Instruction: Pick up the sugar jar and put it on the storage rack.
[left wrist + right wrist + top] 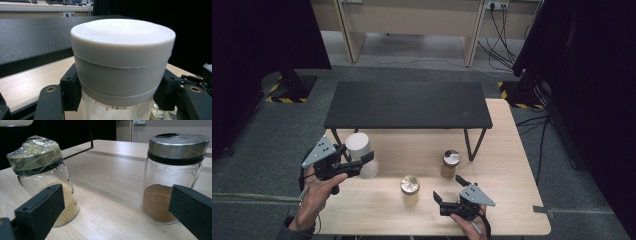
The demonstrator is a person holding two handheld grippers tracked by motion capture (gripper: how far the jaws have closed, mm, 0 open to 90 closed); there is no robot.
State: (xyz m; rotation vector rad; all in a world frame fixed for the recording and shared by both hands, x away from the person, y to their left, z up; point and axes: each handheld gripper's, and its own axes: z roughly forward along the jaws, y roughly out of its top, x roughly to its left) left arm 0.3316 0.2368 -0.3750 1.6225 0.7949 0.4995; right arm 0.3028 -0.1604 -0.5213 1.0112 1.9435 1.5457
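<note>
the left tongs (362, 162) hold the white-lidded jar (361, 154) between both jaws, while the right tongs (447, 190) stand wide beside 2 jars on the tabletop (507, 200).

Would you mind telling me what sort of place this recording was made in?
Probably a lab or office workroom set up for recording: dark curtains flank a wooden table, a desk with wall sockets and trailing cables stands behind it on grey carpet.

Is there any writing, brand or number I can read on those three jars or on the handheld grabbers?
None can be read.
White-lidded jar: plain lid, no print.
Steel-lidded jar: no label.
Film-covered jar: no label.
Left gripper and right gripper: bare grey plates, no markings.
</note>
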